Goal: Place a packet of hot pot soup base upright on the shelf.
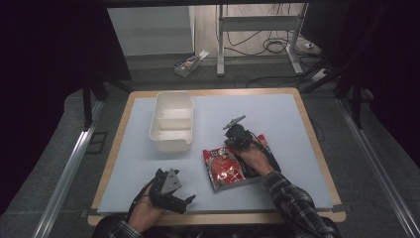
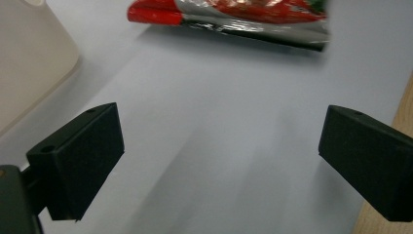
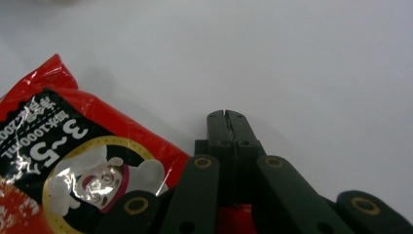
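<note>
The red snack bag (image 1: pixel 226 168) lies flat on the grey mat (image 1: pixel 277 114), in front of the person and a little to the right of the white bin (image 1: pixel 171 120), apart from it. In the right gripper view the bag (image 3: pixel 63 161) sits to the left of the right gripper (image 3: pixel 227 118), whose jaws are pressed together with nothing between them. In the high view this gripper (image 1: pixel 236 140) stands above the far edge of the bag. The left gripper (image 2: pixel 219 141) rests near the front edge of the table, jaws spread wide and empty, facing the bag (image 2: pixel 234 17).

I judge that the step in hand is to grasp the bag. To do it well, the right jaws should first open, then come down over one edge or corner, where the foil is thin, and close firmly.
</note>
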